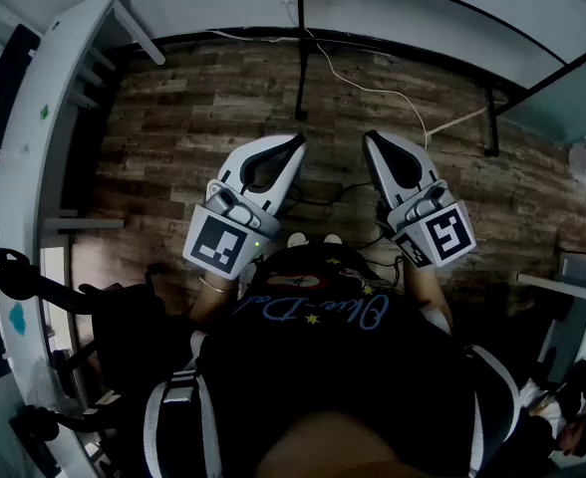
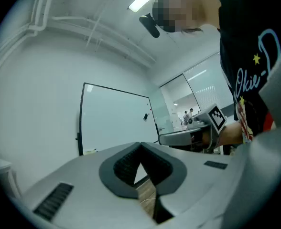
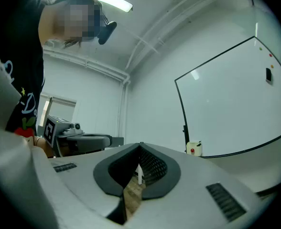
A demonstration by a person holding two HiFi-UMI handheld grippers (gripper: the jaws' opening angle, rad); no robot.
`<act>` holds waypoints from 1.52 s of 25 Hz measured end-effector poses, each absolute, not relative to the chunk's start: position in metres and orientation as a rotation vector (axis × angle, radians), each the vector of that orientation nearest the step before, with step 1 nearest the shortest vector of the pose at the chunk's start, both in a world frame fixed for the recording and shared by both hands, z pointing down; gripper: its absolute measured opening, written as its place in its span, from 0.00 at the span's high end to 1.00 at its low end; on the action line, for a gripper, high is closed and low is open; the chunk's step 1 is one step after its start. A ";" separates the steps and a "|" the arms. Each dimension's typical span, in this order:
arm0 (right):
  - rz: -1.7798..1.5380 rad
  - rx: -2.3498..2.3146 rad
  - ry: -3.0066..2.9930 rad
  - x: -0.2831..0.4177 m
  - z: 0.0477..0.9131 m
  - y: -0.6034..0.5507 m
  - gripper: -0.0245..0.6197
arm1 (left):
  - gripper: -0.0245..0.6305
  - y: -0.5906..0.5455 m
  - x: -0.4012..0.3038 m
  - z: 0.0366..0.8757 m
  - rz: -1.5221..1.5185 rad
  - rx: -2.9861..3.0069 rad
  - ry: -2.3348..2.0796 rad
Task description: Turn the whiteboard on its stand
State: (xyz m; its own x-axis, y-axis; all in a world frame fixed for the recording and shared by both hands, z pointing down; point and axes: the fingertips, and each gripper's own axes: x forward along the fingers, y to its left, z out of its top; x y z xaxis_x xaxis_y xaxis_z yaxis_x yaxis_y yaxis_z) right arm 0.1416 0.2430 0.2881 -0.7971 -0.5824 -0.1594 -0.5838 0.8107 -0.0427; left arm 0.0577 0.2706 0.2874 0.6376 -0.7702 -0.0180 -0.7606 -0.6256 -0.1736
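floor (image 1: 173, 118): rough wood-grain planks | whiteboard (image 3: 231, 109): smooth white panel, thin black frame, upright ahead of me, well apart from both grippers | left gripper (image 1: 298, 142): grey shell, ribbed dark pads, jaws clenched on nothing | right gripper (image 1: 369, 139): same, clenched empty | pose: side by side at my chest, tips forward

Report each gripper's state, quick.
Left gripper: closed, fingers empty.
Right gripper: closed, fingers empty.
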 end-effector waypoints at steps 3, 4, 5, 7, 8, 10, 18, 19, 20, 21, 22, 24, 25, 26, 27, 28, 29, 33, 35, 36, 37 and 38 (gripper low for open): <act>0.013 -0.917 2.831 0.141 0.289 0.244 0.93 | 0.95 0.271 0.058 0.288 -0.078 -2.691 1.270; 0.010 -0.917 2.831 0.141 0.289 0.244 0.93 | 0.95 0.272 0.057 0.287 -0.074 -2.690 1.269; 0.006 -0.917 2.830 0.140 0.289 0.245 0.93 | 0.95 0.272 0.057 0.287 -0.072 -2.690 1.268; -0.005 -0.920 2.823 0.140 0.289 0.246 0.93 | 0.95 0.273 0.055 0.287 -0.071 -2.692 1.268; -0.008 -0.923 2.818 0.141 0.289 0.246 0.93 | 0.95 0.273 0.055 0.287 -0.072 -2.693 1.269; -0.012 -0.930 2.810 0.141 0.289 0.247 0.93 | 0.95 0.274 0.053 0.289 -0.073 -2.698 1.271; 0.001 -0.960 2.788 0.136 0.286 0.249 0.93 | 0.95 0.273 0.043 0.290 -0.044 -2.719 1.262; 0.003 -0.967 2.785 0.136 0.285 0.249 0.93 | 0.95 0.273 0.042 0.290 -0.040 -2.722 1.259; 0.003 -0.973 2.783 0.135 0.285 0.249 0.93 | 0.95 0.273 0.040 0.290 -0.036 -2.725 1.257; 0.005 -0.978 2.782 0.134 0.285 0.249 0.93 | 0.95 0.273 0.038 0.290 -0.032 -2.728 1.256; 0.008 -0.981 2.783 0.132 0.285 0.249 0.93 | 0.95 0.273 0.036 0.290 -0.029 -2.730 1.255; 0.017 -0.985 2.788 0.127 0.284 0.249 0.93 | 0.95 0.272 0.030 0.291 -0.023 -2.734 1.256; 0.021 -0.986 2.791 0.125 0.284 0.249 0.93 | 0.95 0.272 0.028 0.291 -0.018 -2.734 1.255; 0.019 -0.987 2.794 0.122 0.284 0.250 0.93 | 0.95 0.272 0.027 0.290 -0.013 -2.732 1.253; 0.015 -0.986 2.797 0.120 0.285 0.250 0.93 | 0.95 0.272 0.025 0.289 -0.007 -2.730 1.249; 0.011 -0.985 2.799 0.118 0.285 0.251 0.93 | 0.95 0.272 0.023 0.288 0.000 -2.729 1.245; 0.010 -0.984 2.801 0.115 0.285 0.251 0.93 | 0.95 0.272 0.021 0.288 0.006 -2.728 1.243; 0.021 -0.976 2.807 0.103 0.284 0.251 0.93 | 0.95 0.273 0.009 0.289 0.011 -2.724 1.257; 0.024 -0.963 2.806 0.096 0.283 0.252 0.93 | 0.95 0.275 0.002 0.289 0.020 -2.718 1.266; 0.029 -0.956 2.806 0.091 0.282 0.253 0.93 | 0.95 0.276 -0.001 0.289 0.023 -2.717 1.266; 0.035 -0.952 2.807 0.088 0.281 0.254 0.93 | 0.95 0.277 -0.004 0.288 0.025 -2.716 1.266; 0.041 -0.949 2.807 0.084 0.280 0.254 0.93 | 0.95 0.277 -0.007 0.289 0.025 -2.717 1.268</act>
